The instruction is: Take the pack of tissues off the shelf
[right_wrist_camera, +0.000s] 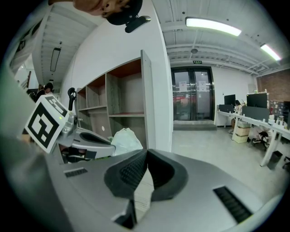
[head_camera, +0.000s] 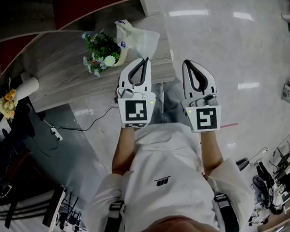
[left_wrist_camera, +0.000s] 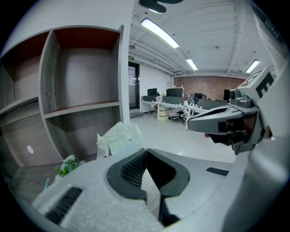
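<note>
The pack of tissues sits just beside the flowers, on their side toward the open floor, at the end of the grey wood-grain shelf board. From these views I cannot tell whether it rests on the board or hangs just clear of it. The left gripper meets the pack on the side away from the flowers, its jaws pressed together on what looks like only a thin corner of the soft white wrapper. The right gripper is farther from the flowers, past the board's end and over the floor, with its jaws closed on nothing. The main risk, as I judge it, is that so slight a pinch on slippery film could slip or tear once the pack's weight comes onto it, dropping the pack. A sideways swing toward the flowers could also brush them and tip them over. The board looks flat and matt. In the left gripper view, empty compartments with reddish upper panels stand behind the flowers. Beyond the flowers and the board's end, a glossy pale floor mirrors the ceiling strip lights and runs out to desks and a brick wall.
</note>
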Demonstrator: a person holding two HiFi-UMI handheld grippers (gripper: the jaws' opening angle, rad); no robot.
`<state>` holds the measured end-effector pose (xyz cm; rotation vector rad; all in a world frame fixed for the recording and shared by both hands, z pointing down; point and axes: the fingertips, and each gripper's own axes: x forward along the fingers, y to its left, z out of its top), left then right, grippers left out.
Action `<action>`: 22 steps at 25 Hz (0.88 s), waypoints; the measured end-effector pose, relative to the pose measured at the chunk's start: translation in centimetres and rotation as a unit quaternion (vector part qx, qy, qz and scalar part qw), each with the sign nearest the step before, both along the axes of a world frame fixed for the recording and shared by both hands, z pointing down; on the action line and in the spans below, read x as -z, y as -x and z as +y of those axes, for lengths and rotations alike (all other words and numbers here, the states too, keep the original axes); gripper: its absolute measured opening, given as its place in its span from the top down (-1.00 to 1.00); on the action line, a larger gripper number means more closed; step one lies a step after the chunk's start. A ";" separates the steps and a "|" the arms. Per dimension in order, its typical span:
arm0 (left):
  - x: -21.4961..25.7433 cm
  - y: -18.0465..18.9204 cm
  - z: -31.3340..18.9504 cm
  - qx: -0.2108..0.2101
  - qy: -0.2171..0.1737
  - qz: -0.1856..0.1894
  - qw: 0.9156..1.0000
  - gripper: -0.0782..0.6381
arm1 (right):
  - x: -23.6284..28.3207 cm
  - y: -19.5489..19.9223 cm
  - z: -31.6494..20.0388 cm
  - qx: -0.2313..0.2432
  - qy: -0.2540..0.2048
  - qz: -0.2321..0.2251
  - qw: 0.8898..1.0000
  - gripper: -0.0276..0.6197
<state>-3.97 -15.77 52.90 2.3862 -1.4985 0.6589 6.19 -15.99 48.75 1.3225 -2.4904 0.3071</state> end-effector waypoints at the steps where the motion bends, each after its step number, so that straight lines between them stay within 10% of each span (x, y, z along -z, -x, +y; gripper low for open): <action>1: -0.4 0.0 0.0 0.000 0.002 0.000 1.000 0.70 | -0.3 0.0 0.0 0.001 0.002 0.000 1.000 0.83; 22: -6.4 0.5 0.0 -0.003 0.054 0.016 0.998 0.70 | -4.4 1.4 -0.1 0.012 0.033 0.004 0.999 0.83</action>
